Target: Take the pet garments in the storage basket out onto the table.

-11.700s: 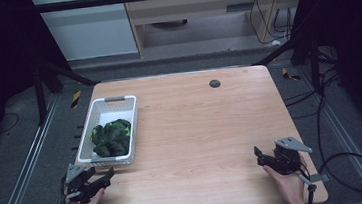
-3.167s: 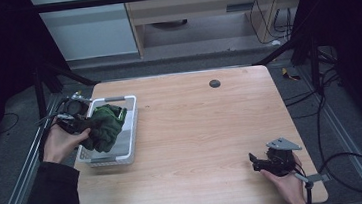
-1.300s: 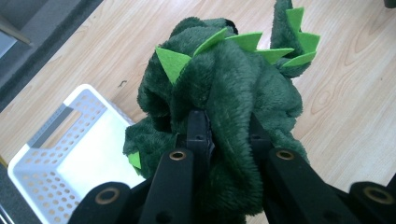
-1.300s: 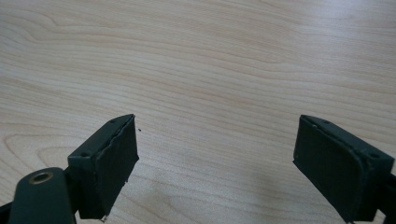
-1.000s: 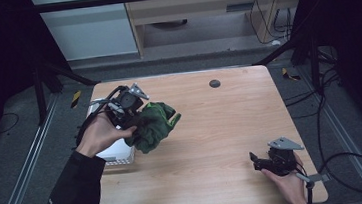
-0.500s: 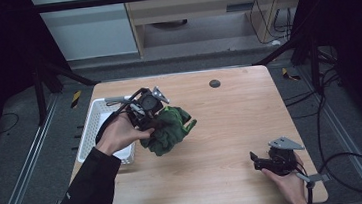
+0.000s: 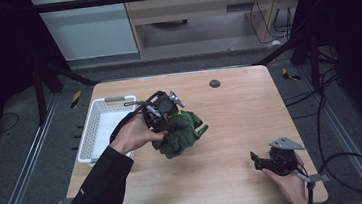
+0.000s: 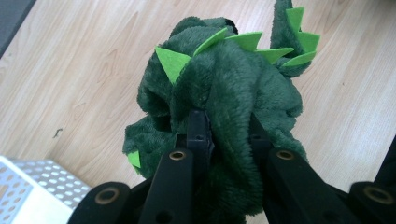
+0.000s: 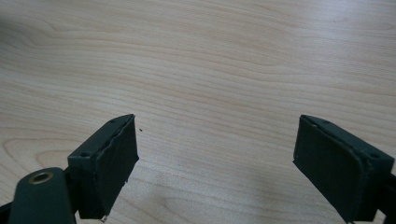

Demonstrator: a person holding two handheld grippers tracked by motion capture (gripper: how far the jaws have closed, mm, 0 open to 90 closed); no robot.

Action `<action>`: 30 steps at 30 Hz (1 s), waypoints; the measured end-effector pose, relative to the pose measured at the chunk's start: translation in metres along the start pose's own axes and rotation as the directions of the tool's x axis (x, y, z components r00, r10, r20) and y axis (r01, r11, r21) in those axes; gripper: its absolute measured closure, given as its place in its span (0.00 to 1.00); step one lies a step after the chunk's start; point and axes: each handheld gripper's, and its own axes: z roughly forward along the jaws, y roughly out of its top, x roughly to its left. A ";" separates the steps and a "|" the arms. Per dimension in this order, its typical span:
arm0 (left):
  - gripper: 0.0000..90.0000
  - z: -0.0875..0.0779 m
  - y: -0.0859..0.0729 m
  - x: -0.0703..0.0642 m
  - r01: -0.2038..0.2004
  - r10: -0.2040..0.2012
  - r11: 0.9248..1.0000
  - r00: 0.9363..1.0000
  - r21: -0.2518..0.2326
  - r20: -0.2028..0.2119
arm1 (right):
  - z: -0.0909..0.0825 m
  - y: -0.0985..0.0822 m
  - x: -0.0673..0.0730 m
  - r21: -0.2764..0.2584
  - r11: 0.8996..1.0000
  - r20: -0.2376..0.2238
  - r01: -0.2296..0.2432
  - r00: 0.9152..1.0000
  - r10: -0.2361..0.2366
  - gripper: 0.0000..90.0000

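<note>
A dark green plush dinosaur [image 7: 182, 132] with light green felt spikes hangs over the middle of the wooden table [image 7: 230, 107], right of the white basket [image 7: 102, 127]. My left gripper [image 7: 170, 118] is shut on it. In the left gripper view both black jaws pinch a fold of the plush dinosaur [image 8: 233, 93], whose body droops beyond them above the table. My right gripper [image 7: 258, 161] rests near the table's front right corner. In the right gripper view its fingers [image 9: 109, 163] stand wide apart, with bare wood between them; the right gripper [image 9: 224, 168] is open.
The white perforated basket [image 8: 32, 186] lies at the table's left side. A small dark disc [image 7: 214, 83] sits near the far edge. Cables trail on the floor at the right. A black frame surrounds the table.
The left gripper has carried the plush dinosaur from the basket's edge rightward and a little lower, toward the table's middle. The right gripper has stayed where it was.
</note>
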 end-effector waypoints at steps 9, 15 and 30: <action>0.86 0.022 0.005 -0.005 -0.006 0.006 1.000 0.999 0.009 0.035 | -0.001 0.000 0.000 -0.002 1.000 -0.006 -0.008 1.000 0.008 0.15; 0.86 0.037 0.006 -0.008 -0.012 0.011 1.000 0.998 0.016 0.054 | -0.001 0.000 -0.001 -0.003 1.000 -0.005 -0.007 1.000 0.007 0.15; 0.85 0.078 0.001 -0.022 -0.027 0.021 0.998 0.995 0.054 0.101 | -0.001 0.000 -0.001 -0.008 1.000 -0.004 -0.006 1.000 0.006 0.15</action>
